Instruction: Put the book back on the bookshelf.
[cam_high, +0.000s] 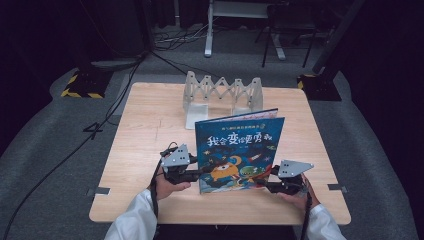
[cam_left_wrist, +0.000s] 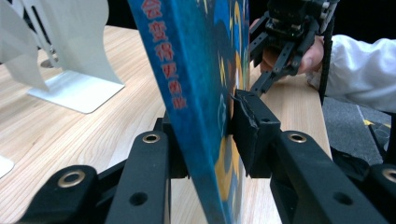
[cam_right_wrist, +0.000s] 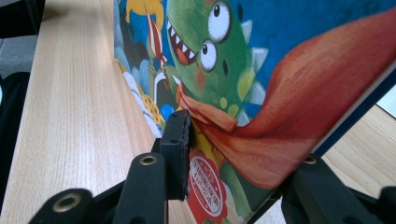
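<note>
A blue picture book (cam_high: 240, 150) with a cartoon monster on its cover stands upright on the wooden table (cam_high: 145, 135), cover toward me. My left gripper (cam_high: 202, 172) is shut on its lower left edge; in the left gripper view the spine (cam_left_wrist: 196, 93) sits clamped between the two pads (cam_left_wrist: 247, 135). From the other side my right gripper (cam_high: 265, 184) is shut on the lower right corner, and in the right gripper view one pad (cam_right_wrist: 176, 149) presses the cover (cam_right_wrist: 261, 93) while the other jaw is behind the book. That right gripper (cam_left_wrist: 285, 42) and its hand also show beyond the book.
A white accordion-style book rack (cam_high: 222, 92) stands at the far middle of the table, just behind the book, and its end plates (cam_left_wrist: 70, 56) appear in the left gripper view. Cables and yellow-black stand bases (cam_high: 82, 85) lie on the grey floor beyond the table.
</note>
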